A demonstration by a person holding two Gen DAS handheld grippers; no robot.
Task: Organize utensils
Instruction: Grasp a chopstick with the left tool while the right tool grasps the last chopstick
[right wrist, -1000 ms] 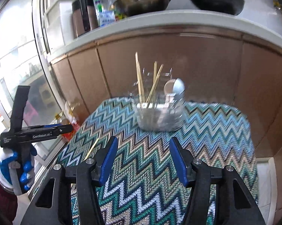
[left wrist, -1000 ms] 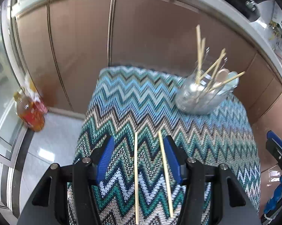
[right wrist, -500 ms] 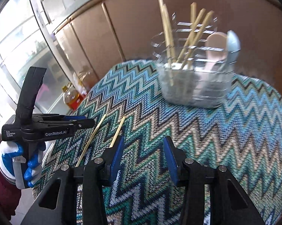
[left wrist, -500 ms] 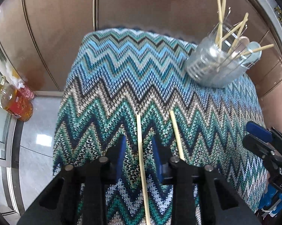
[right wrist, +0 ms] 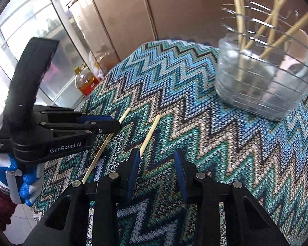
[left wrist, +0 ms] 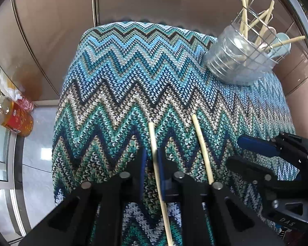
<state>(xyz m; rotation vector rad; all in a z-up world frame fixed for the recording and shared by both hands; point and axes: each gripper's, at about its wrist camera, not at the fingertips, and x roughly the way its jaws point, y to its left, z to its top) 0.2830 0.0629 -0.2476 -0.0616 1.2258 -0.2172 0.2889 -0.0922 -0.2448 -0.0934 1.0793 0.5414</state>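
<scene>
Two pale wooden chopsticks lie on the zigzag-knit cloth [left wrist: 145,65]. My left gripper [left wrist: 151,157] is shut on the left chopstick [left wrist: 155,143], still low at the cloth; it also shows in the right wrist view [right wrist: 106,124]. The right chopstick [left wrist: 201,143] lies just right of it, free. My right gripper [right wrist: 156,160] is open, its left finger beside the right chopstick [right wrist: 150,133]. A clear utensil holder [left wrist: 242,59] with several chopsticks and spoons stands at the far right [right wrist: 262,86].
Brown cabinet doors [left wrist: 51,30] rise behind the cloth-covered surface. An oil bottle [left wrist: 12,114] stands on the floor at left, also in the right wrist view [right wrist: 85,81]. The right gripper body [left wrist: 281,164] sits at the cloth's right edge.
My left gripper has closed from wide open onto the left chopstick. My right gripper has moved down and left toward the right chopstick, jaws narrowed but still open.
</scene>
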